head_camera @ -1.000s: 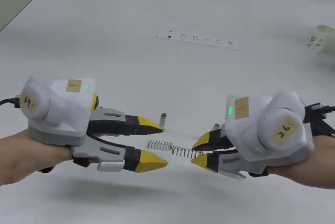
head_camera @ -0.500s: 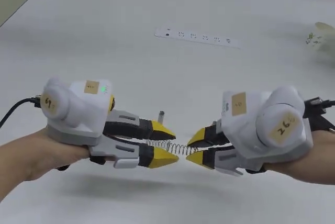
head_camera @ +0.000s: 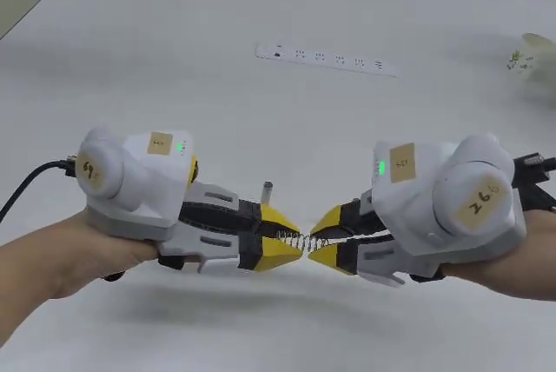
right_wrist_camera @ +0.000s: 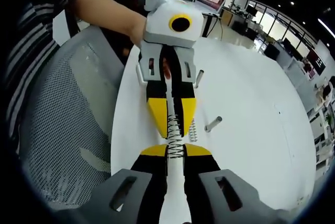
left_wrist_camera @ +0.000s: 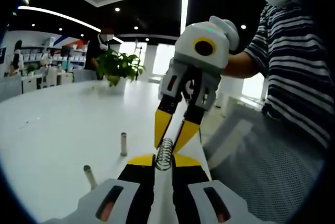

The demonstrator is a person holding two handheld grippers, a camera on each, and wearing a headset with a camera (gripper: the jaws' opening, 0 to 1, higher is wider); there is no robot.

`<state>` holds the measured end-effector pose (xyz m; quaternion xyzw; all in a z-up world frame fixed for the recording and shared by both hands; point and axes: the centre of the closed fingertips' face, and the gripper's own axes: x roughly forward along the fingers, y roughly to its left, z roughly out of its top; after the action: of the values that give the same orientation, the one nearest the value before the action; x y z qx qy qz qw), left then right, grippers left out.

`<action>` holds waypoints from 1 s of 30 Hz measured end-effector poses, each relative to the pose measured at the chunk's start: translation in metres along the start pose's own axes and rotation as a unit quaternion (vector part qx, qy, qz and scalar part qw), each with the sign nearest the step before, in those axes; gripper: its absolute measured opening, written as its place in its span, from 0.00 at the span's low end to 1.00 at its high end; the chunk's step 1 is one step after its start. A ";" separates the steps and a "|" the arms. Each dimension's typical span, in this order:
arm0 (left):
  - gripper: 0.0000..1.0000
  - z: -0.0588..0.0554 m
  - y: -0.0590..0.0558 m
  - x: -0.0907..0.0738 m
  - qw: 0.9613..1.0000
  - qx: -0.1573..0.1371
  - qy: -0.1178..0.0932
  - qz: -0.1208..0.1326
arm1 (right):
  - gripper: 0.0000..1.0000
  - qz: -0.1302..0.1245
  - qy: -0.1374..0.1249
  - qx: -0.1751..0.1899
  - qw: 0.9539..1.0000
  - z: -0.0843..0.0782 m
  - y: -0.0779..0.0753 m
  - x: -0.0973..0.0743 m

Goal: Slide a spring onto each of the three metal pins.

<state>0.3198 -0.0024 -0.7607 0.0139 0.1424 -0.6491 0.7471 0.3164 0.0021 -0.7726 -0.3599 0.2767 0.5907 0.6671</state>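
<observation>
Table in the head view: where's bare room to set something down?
Bare table runs from beyond the pin up to the power strip, and along the left side. It is crowded at centre, where the left gripper and right gripper both clamp the spring.

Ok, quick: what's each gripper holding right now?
Left gripper: closed on one end of the spring.
Right gripper: closed on the other end of the same spring.
</observation>
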 end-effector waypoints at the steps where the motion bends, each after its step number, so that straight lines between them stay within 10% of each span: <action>1: 0.04 0.000 0.000 0.000 1.000 0.001 0.000 -0.002 | 0.08 0.000 -0.001 0.002 1.000 0.000 0.000 0.000; 30: 0.03 -0.010 -0.011 0.003 0.999 -0.003 0.020 -0.049 | 0.10 0.007 -0.025 0.037 0.999 -0.016 0.010 0.004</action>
<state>0.3078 -0.0051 -0.7695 0.0179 0.1600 -0.6844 0.7111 0.3080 -0.0079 -0.7866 -0.3181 0.2840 0.5935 0.6826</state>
